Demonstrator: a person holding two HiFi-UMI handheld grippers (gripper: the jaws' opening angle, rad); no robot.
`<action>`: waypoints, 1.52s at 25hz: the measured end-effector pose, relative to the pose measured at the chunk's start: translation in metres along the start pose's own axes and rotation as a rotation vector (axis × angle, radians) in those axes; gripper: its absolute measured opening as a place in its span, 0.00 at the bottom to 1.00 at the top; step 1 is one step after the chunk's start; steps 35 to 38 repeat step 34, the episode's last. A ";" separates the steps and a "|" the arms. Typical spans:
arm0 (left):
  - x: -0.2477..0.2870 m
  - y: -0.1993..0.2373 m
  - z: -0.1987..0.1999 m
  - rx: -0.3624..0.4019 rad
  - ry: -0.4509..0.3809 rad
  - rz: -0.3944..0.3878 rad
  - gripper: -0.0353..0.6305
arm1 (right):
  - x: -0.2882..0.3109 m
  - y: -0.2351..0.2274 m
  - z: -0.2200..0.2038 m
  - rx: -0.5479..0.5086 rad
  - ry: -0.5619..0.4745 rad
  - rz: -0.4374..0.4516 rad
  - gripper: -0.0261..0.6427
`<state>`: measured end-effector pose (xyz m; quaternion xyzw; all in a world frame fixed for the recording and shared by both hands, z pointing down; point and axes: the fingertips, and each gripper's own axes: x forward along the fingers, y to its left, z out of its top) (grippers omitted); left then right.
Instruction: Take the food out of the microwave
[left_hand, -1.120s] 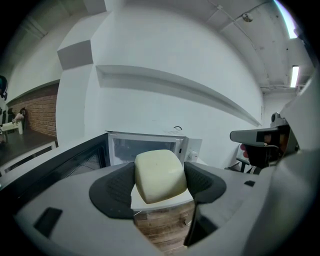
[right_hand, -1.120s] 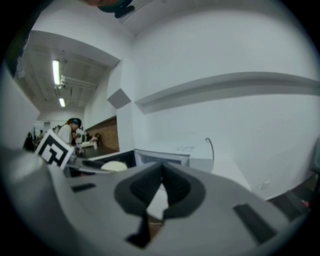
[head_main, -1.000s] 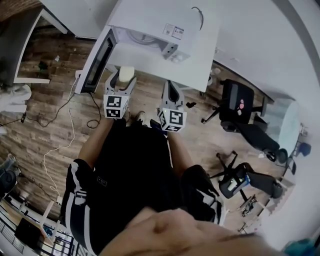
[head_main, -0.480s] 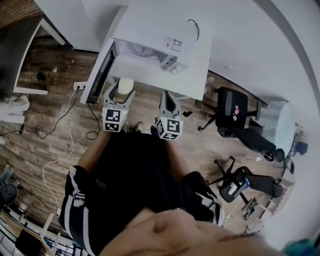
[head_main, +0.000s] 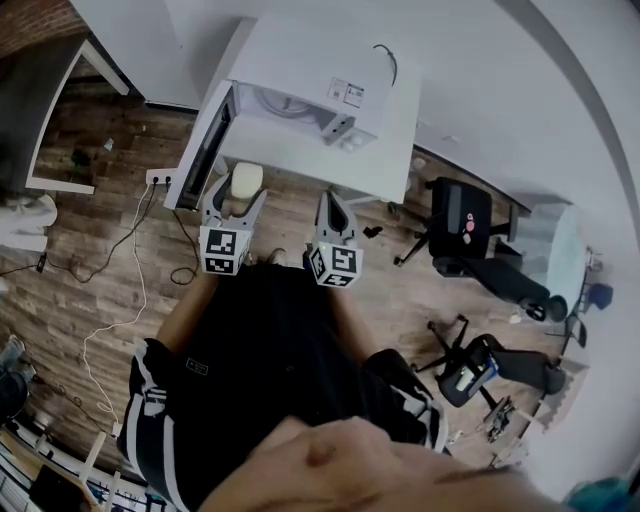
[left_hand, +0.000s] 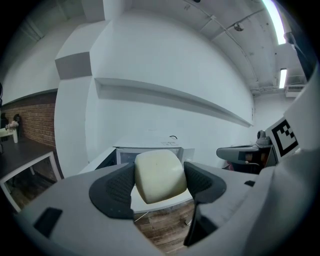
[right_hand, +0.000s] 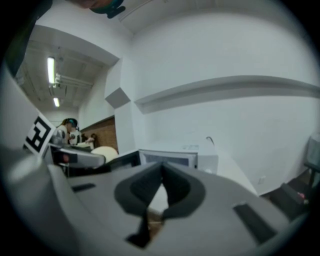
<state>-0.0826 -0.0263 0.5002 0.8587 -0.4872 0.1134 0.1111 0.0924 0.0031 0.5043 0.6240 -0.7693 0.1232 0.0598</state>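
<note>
A pale cream bun-like piece of food (left_hand: 160, 176) is clamped between the dark pads of my left gripper (left_hand: 160, 182); in the head view the food (head_main: 246, 180) shows at the tip of the left gripper (head_main: 236, 200), held over the wooden floor in front of the white table (head_main: 390, 160). The white microwave (head_main: 300, 95) stands on that table with its door (head_main: 200, 145) swung open to the left. My right gripper (head_main: 333, 212) is beside the left one, its jaws shut with nothing between them (right_hand: 162, 186). The microwave (right_hand: 177, 156) also appears ahead in the right gripper view.
Wooden floor (head_main: 120, 250) with cables and a power strip (head_main: 160, 178) lies left. Black office chairs (head_main: 470, 225) stand to the right. A dark-topped desk (head_main: 40, 100) is at far left. A wall shelf (left_hand: 170, 97) runs above the microwave.
Both grippers have drawn back from the microwave toward the person's body, the left one carrying the food with it. The microwave door stays open.
</note>
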 end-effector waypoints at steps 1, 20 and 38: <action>0.000 0.000 0.000 0.002 -0.001 -0.003 0.56 | 0.000 0.001 -0.002 -0.002 0.001 0.001 0.08; -0.011 0.001 0.008 0.011 -0.036 -0.004 0.56 | -0.005 0.016 0.000 -0.023 -0.001 0.027 0.08; -0.019 0.001 0.005 0.016 -0.032 -0.005 0.56 | -0.011 0.023 -0.004 -0.025 -0.003 0.027 0.08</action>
